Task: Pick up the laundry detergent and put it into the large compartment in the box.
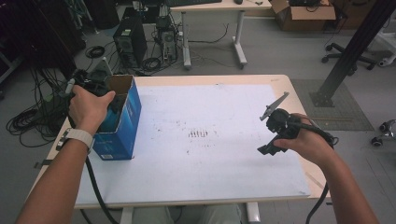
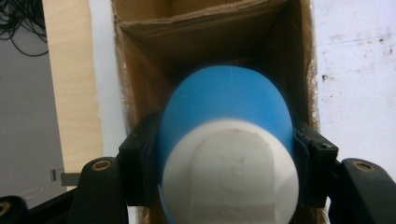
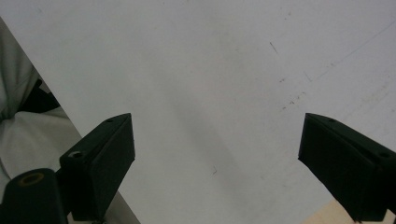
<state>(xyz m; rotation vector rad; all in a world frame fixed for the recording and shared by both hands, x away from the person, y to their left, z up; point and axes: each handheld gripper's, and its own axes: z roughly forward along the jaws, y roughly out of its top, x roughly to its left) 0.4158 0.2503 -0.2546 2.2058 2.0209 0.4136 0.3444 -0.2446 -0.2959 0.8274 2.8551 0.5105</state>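
An open blue box (image 1: 125, 126) stands on the left part of the white mat (image 1: 210, 158). My left gripper (image 1: 110, 103) is held over the box's opening, mostly hidden by the hand. In the left gripper view my left gripper (image 2: 226, 161) is shut on a rounded blue and white object (image 2: 224, 102), which hangs above the brown cardboard inside of the box (image 2: 187, 42). My right gripper (image 1: 268, 149) hovers over the right side of the mat. Its jaws stand wide apart, and in the right gripper view my right gripper (image 3: 217, 158) has only the bare mat (image 3: 210, 70) between them.
The wooden table edge (image 1: 299, 93) frames the mat. Beyond the table, a computer tower (image 1: 130, 42), coiled cables (image 1: 28, 121) and a desk leg (image 1: 187, 42) sit on the floor. A black post (image 1: 350, 51) rises at the right. The person's light trousers (image 3: 18, 121) lie below the near edge.
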